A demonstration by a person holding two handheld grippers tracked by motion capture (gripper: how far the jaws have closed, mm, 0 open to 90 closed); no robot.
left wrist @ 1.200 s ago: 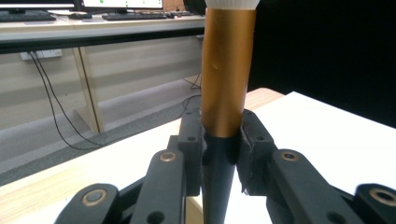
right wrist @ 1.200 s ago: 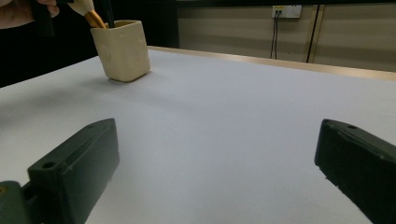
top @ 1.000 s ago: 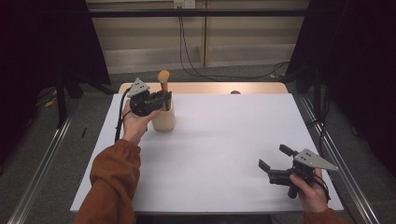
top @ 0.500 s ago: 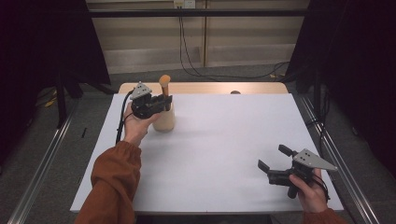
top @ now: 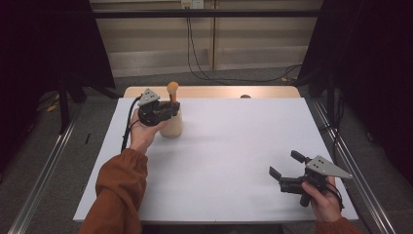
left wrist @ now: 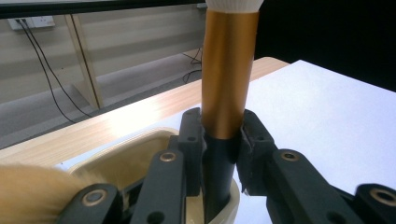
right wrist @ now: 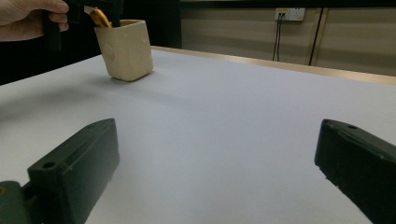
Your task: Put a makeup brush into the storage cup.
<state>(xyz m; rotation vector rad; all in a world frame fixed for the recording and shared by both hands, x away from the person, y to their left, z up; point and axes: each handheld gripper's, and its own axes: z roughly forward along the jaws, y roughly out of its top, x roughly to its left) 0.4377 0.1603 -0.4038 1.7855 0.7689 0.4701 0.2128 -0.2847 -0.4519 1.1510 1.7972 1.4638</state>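
Observation:
A cream cup [top: 172,126] stands at the far left of the white table [top: 229,161]. My left gripper [top: 171,108] hangs over its mouth, shut on a brush with a copper-and-black handle [left wrist: 227,74] that stands upright in the cup [left wrist: 140,154]. The brush's rounded top [top: 172,87] rises above the gripper. Tan bristles [left wrist: 28,191] of another brush show at the lower left of the left gripper view. My right gripper [top: 285,165] rests near the table's front right corner, jaws wide open with nothing between them [right wrist: 219,168]. Far off in its view stands the cup [right wrist: 125,49].
A wooden strip [top: 214,91] runs along the table's far edge, with a small dark object [top: 245,96] on it. Metal rails [top: 44,175] flank the table on both sides. Cables hang down the back wall [top: 195,44].
My left gripper has shifted a little with the brush over the cup. The right gripper has stayed where it was.

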